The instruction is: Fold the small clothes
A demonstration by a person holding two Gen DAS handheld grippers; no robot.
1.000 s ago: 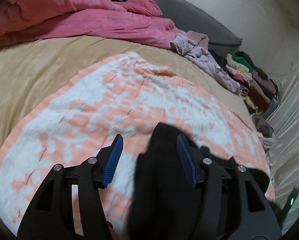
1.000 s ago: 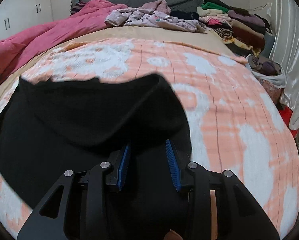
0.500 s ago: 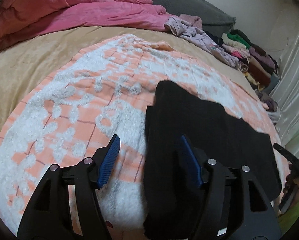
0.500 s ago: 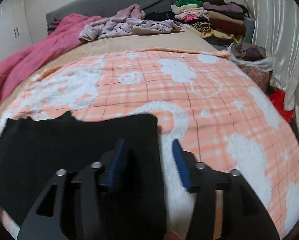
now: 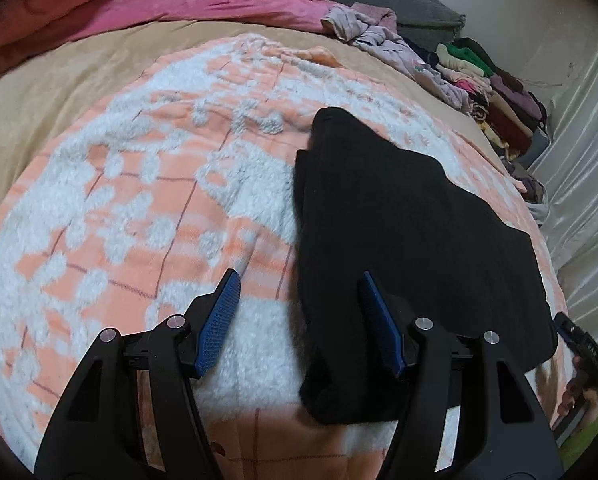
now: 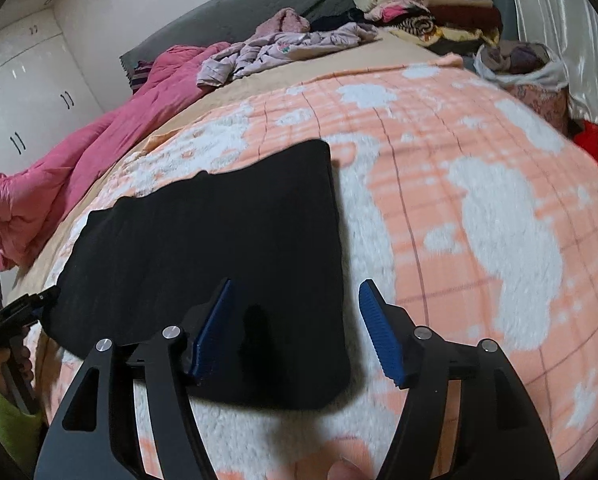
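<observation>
Black garment laid out on the blanket, a fold or more still to make

The bed (image 6: 379, 56) carries a peach-and-white blanket (image 5: 131, 216); on it the black garment (image 5: 399, 232) lies flat as a long, roughly rectangular strip, apparently folded at least once but still too long to count as finished. Further folds look to be left. A heap of loose clothes (image 6: 283, 46) and a folded stack (image 6: 431, 0) sit at the far end, and a bag (image 6: 519, 60) beside the bed holds bunched clothes. The left gripper (image 5: 299, 320) stands wide, straddling the garment's edge without pinching; the right gripper (image 6: 295, 324) is opening, its pads clear of the cloth.
</observation>
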